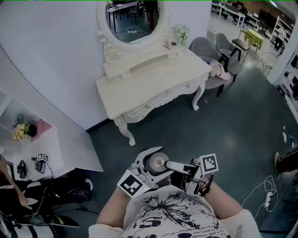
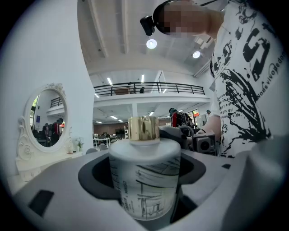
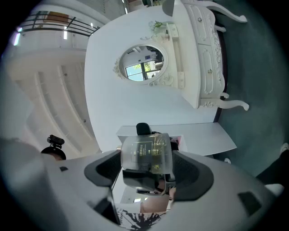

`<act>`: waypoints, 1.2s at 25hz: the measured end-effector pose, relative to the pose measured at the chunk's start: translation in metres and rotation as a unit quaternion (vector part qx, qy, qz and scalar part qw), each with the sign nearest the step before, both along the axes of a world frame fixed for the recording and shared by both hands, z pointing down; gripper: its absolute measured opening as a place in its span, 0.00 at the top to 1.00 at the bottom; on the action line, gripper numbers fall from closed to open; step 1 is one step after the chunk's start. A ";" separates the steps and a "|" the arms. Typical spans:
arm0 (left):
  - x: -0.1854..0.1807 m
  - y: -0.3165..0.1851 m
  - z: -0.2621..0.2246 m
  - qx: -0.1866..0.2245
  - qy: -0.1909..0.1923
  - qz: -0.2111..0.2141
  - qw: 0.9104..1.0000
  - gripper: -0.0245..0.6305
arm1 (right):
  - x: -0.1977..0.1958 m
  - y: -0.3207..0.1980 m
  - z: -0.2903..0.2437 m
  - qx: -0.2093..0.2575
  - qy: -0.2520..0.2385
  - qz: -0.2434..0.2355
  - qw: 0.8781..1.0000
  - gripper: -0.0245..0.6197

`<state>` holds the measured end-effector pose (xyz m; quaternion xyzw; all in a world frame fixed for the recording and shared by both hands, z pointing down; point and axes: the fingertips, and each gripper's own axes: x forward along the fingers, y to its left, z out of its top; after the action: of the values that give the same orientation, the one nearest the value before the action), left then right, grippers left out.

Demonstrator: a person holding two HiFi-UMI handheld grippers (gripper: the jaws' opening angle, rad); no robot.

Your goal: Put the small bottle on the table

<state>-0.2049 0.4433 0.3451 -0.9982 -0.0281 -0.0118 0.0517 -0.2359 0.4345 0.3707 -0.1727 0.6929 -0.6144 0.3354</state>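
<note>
Small bottle (image 2: pixel 144 178) | clamped between left gripper (image 1: pixel 151 167) fingers, 6 o'clock from me | right gripper (image 3: pixel 146 168) fingers spread wide, bottle at their tips | dressing table (image 1: pixel 153 86) 12 o'clock.

the small bottle (image 1: pixel 157 162) sits between the jaws of the left claw (image 1: pixel 153 166), the right claw (image 1: pixel 179 171) is just to its right, and the surface (image 1: pixel 149 79) carrying a mirror (image 1: pixel 135 18) lies well ahead of both.

A large open hall with a mock bedroom corner is shown: an ornate white vanity surface (image 1: pixel 153 86) is set against a partition wall (image 1: pixel 51 60), an oval mirror (image 1: pixel 135 18) above it, grey chairs (image 1: pixel 207 49) and desks (image 1: pixel 233 14) beyond it, and a railed mezzanine (image 2: pixel 149 88) behind it.
</note>
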 end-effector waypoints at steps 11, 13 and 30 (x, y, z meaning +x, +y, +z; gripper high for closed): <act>0.023 -0.005 0.002 0.017 0.001 0.017 1.000 0.43 | 0.022 -0.006 0.002 0.001 0.002 0.008 1.000 0.41; 0.030 -0.005 0.004 0.014 0.001 0.013 1.000 0.43 | 0.030 -0.006 0.004 0.000 0.007 0.007 1.000 0.41; 0.105 -0.064 0.026 -0.019 -0.006 0.018 1.000 0.43 | 0.105 -0.064 0.025 -0.020 0.001 0.022 1.000 0.41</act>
<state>-0.0996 0.3794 0.3710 -0.9982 -0.0464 -0.0163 0.0329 -0.1308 0.3708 0.3961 -0.1951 0.6773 -0.6204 0.3441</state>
